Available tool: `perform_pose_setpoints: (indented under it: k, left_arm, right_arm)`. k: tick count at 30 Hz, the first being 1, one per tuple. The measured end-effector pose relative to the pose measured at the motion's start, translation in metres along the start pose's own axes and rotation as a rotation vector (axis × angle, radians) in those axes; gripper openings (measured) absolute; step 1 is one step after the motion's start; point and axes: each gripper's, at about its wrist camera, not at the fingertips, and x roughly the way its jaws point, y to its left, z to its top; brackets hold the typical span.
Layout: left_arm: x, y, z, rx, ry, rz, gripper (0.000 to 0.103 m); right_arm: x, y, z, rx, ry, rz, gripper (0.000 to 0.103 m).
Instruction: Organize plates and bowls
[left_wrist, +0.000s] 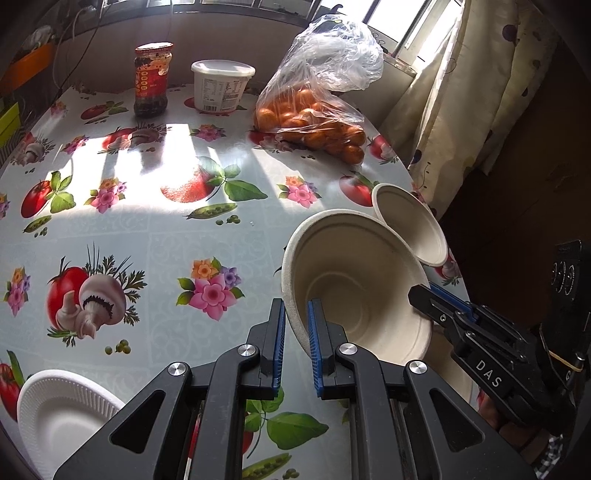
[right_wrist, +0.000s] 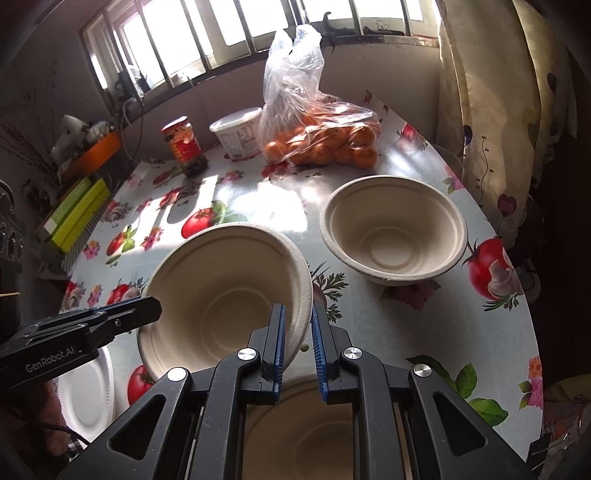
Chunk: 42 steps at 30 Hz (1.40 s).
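Observation:
A beige pulp bowl (left_wrist: 354, 280) (right_wrist: 225, 284) is held tilted above the table by both grippers at once. My left gripper (left_wrist: 295, 306) (right_wrist: 153, 306) is shut on one side of its rim. My right gripper (right_wrist: 297, 310) (left_wrist: 419, 295) is shut on the opposite side of the rim. A second beige bowl (right_wrist: 393, 229) (left_wrist: 410, 221) stands upright on the table near its right edge. A third beige bowl (right_wrist: 299, 424) lies beneath the right gripper, partly hidden. A white foam plate (left_wrist: 55, 410) (right_wrist: 88, 387) rests at the near left.
At the back stand a red-labelled jar (left_wrist: 152, 81) (right_wrist: 184, 147), a white lidded tub (left_wrist: 221, 85) (right_wrist: 240, 133) and a plastic bag of oranges (left_wrist: 314, 118) (right_wrist: 321, 140). The patterned table (left_wrist: 147, 221) curves away at the right by a curtain (right_wrist: 491, 110). Green boxes (right_wrist: 74, 214) lie far left.

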Motion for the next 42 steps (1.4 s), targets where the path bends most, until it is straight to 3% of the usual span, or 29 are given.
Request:
perform_pose_setpoints:
  k: [22,42]
  left_arm:
    - [-0.026,-0.028,-0.012,0.072,-0.030,-0.056,0.013]
    - [-0.014,-0.072,-0.038,0.183,0.036,-0.106,0.013]
  right_arm:
    - [-0.062,-0.002,-0.018,0.052,-0.101,-0.023,0.015]
    - [-0.101,-0.031,-0.059,0.152,-0.131,-0.095,0.015]
